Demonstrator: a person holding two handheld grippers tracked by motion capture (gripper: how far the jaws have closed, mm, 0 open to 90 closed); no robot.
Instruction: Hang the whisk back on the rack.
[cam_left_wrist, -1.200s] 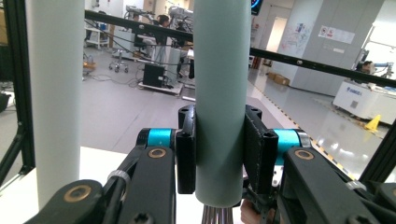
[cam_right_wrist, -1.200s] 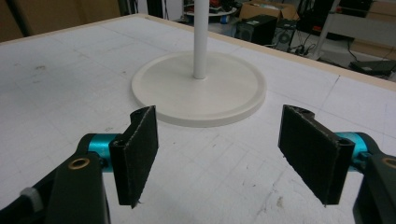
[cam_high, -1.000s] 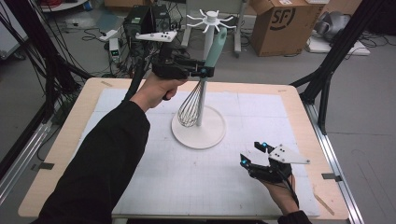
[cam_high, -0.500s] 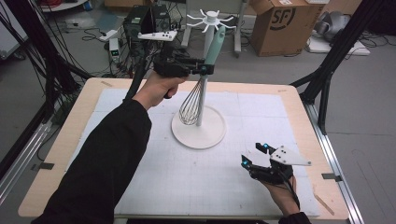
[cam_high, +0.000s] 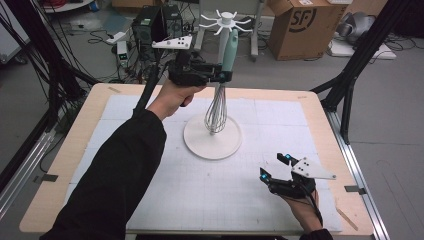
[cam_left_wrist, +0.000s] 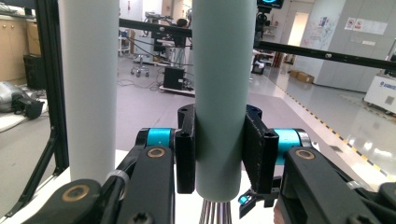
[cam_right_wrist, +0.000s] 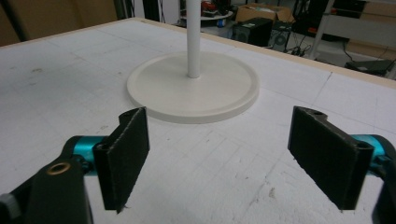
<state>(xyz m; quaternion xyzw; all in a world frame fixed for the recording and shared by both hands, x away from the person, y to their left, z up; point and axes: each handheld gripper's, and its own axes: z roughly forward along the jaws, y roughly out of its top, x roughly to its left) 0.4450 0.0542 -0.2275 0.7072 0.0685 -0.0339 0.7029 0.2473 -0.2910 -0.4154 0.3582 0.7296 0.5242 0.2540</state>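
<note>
Left tool (cam_high: 226, 76) clamps the mint-handled wire whisk (cam_high: 220, 95) beside the white hook stand (cam_high: 212, 137), apparently mid-hanging; next, lift its handle to a hook. Right tool (cam_high: 276, 169) rests open near the table's front edge.

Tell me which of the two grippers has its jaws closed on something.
The left gripper, raised beside the rack post: its jaws clamp the whisk by its pale green handle. The right gripper sits low over the table, jaws apart.

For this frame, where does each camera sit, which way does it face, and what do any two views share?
High view: above the person's side, looking forward and down; both forearms enter from below.
Left gripper view: rides the left tongs, shut on the pale green cylindrical whisk handle.
Right gripper view: rides the open right tongs, low over the table.
Shared: the white round-based rack stand.
</note>
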